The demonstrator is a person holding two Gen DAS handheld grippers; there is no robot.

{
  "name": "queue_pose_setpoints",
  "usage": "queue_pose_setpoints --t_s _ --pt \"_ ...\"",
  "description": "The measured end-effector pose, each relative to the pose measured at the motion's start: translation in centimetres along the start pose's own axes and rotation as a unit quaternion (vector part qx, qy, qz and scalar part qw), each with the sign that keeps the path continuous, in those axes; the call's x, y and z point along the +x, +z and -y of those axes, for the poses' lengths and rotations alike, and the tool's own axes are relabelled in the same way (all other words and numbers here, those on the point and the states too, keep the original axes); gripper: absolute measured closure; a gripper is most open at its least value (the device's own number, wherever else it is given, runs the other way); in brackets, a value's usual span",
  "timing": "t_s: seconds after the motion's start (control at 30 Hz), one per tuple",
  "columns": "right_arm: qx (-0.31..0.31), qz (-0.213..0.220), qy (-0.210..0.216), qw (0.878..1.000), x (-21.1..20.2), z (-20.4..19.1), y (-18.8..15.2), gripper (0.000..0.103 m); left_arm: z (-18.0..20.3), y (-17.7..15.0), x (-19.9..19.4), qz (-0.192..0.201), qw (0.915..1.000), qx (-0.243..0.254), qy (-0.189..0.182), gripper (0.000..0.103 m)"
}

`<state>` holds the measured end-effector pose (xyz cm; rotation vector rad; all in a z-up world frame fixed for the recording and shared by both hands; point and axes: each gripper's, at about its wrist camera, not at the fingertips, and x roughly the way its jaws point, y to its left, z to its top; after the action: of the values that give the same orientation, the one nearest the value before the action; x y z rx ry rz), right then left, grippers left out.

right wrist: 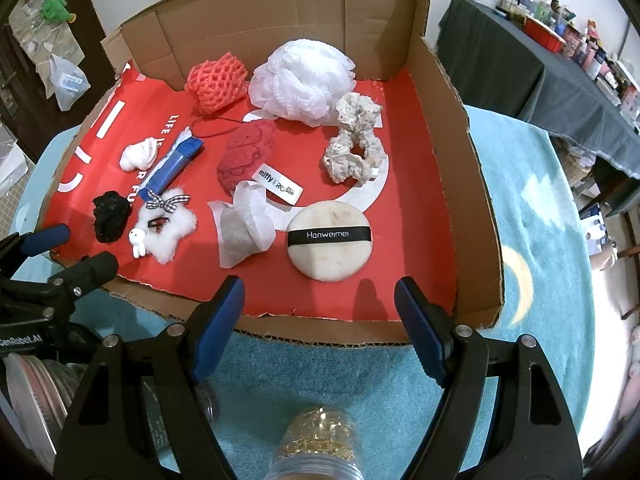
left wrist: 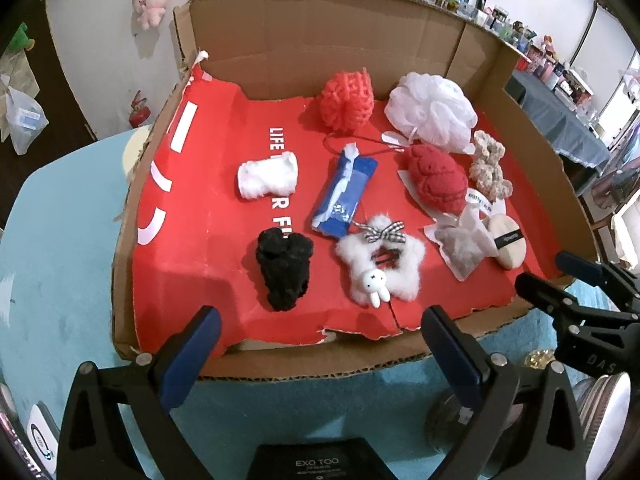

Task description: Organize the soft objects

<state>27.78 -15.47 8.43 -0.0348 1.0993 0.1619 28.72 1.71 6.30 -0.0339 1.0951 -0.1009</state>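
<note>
On teal cloth [right wrist: 520,208]: cardboard tray [right wrist: 476,184], red liner [left wrist: 224,280]; left tongs [left wrist: 320,336], right tongs [right wrist: 320,304] agape, empty.

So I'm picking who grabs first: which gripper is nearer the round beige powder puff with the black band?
Right. The right gripper hovers open just before the round beige powder puff; the left gripper sits further left, nearer the black fuzzy item.

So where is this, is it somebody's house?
Probably a room in a home. A pink plush toy hangs on the wall, a side table with a dark cloth is crowded with trinkets, and the cardboard tray sits on a blue moon-patterned cover.
</note>
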Motion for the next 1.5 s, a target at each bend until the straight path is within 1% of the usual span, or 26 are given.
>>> queue_pose_setpoints --t_s 0.2,0.53,1.5 --pt "-0.002 0.005 -0.003 1.0 -0.16 -0.08 0.0 0.026 -0.28 0.09 0.09 0.0 1.0 -0.006 0.0 0.001" --pt "-0.002 0.008 -0.003 1.0 -0.19 -0.18 -0.05 0.026 -0.06 0.02 0.07 0.001 1.0 0.002 0.004 0.001" --pt "-0.004 0.016 -0.003 1.0 -0.18 -0.35 -0.11 0.026 -0.04 -0.21 0.01 0.004 1.0 0.003 0.006 0.001"
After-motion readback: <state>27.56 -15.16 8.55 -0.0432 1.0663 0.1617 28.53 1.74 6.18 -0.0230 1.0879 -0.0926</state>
